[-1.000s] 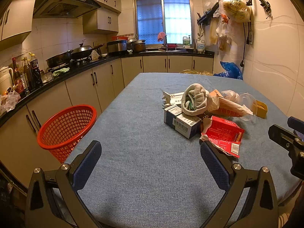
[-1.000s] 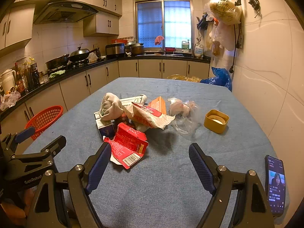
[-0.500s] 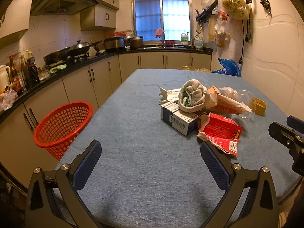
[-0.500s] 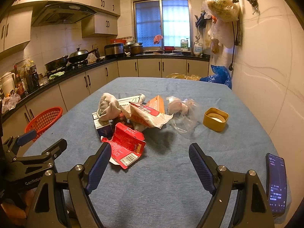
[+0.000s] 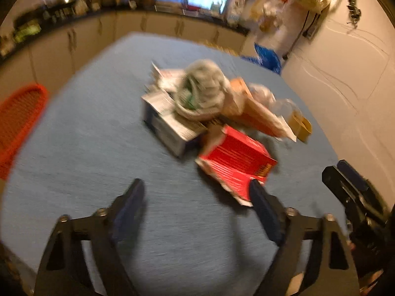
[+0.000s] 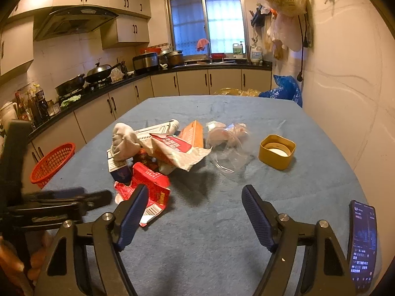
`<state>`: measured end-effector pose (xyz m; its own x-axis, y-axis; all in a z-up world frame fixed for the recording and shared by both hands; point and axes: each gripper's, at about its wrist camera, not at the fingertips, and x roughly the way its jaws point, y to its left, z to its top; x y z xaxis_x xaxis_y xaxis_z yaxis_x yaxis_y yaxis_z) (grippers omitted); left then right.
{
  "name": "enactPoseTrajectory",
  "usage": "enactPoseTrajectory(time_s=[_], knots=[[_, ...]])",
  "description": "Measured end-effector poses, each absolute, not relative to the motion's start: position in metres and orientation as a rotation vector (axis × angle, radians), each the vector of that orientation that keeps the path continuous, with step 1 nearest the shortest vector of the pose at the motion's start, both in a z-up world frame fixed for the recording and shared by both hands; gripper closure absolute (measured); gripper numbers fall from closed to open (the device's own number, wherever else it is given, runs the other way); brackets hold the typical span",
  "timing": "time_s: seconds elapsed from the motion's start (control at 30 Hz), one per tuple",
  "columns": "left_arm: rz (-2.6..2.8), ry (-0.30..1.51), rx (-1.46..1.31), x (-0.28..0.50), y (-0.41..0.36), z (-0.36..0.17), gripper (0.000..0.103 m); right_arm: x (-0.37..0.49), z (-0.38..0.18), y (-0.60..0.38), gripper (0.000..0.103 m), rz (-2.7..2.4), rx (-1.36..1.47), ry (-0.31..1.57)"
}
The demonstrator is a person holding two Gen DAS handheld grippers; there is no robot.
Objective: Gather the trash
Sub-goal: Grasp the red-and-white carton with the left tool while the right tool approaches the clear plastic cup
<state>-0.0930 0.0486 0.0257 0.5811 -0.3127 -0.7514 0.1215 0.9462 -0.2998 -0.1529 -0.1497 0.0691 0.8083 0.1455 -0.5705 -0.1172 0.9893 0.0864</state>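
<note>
Kitchen with cream cabinets and black worktop, blue-cloth-covered table (image 6: 197,222) in the middle. Left tongs (image 5: 195,197) closing, pads well apart, only bare cloth between them, nothing gripped; right-hand pad just beside the near corner of the flattened red cardboard carton (image 5: 237,165), whether touching cannot be told through the blur. Right tongs (image 6: 195,204) also easing narrower yet still wide apart, empty, held above the near part of the table; left-hand pad overlapping the red carton (image 6: 148,185) in view.

Beyond the carton, toward the table's middle, a heap of trash: blue-and-white printed box (image 5: 170,125), crumpled grey-white cloth (image 6: 123,140) on top of it, orange-and-white torn paper packet (image 6: 182,148), clear crushed plastic cup (image 6: 227,157) with pale wrappers behind. Squat yellow tub with round opening (image 6: 276,150) apart from the heap, toward the table's right edge. Black smartphone with lit screen (image 6: 363,244) at the near right corner. Red plastic mesh basket (image 6: 53,165) off the table's left edge, beside the cabinets.
</note>
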Motion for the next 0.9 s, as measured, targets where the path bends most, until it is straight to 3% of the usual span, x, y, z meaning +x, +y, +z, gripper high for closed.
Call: enactPoseTrajectory(time_s=[0.07, 0.17, 0.27, 0.33, 0.4, 0.57, 0.63, 0.7, 0.9], knots=[[-0.286, 0.986, -0.27, -0.08, 0.041, 0.015, 0.036, -0.152, 0.069, -0.156, 0.021, 0.14, 0.064, 0.611], [-0.289, 0.97, -0.248, -0.073, 0.026, 0.016, 0.037, -0.15, 0.067, -0.166, 0.021, 0.127, 0.077, 0.609], [-0.267, 0.97, -0.223, -0.064, 0.015, 0.012, 0.049, -0.146, 0.065, -0.176, 0.021, 0.118, 0.095, 0.615], [-0.224, 0.953, -0.166, -0.06, 0.005, 0.011, 0.076, -0.144, 0.065, -0.181, 0.021, 0.11, 0.103, 0.618], [-0.221, 0.948, -0.155, -0.059, 0.001, 0.01, 0.088, -0.141, 0.065, -0.187, 0.021, 0.105, 0.109, 0.622], [-0.227, 0.888, -0.117, -0.068, 0.003, 0.014, 0.093, -0.125, 0.065, -0.194, 0.023, 0.096, 0.099, 0.642], [-0.226, 0.85, -0.086, -0.075, 0.005, 0.021, 0.095, -0.113, 0.065, -0.193, 0.045, 0.087, 0.078, 0.666], [-0.223, 0.804, -0.055, -0.085, 0.007, 0.028, 0.096, -0.099, 0.061, -0.192, 0.056, 0.085, 0.075, 0.665], [-0.21, 0.738, -0.004, -0.095, 0.008, 0.038, 0.097, -0.053, 0.051, -0.181, 0.059, 0.038, 0.02, 0.71]])
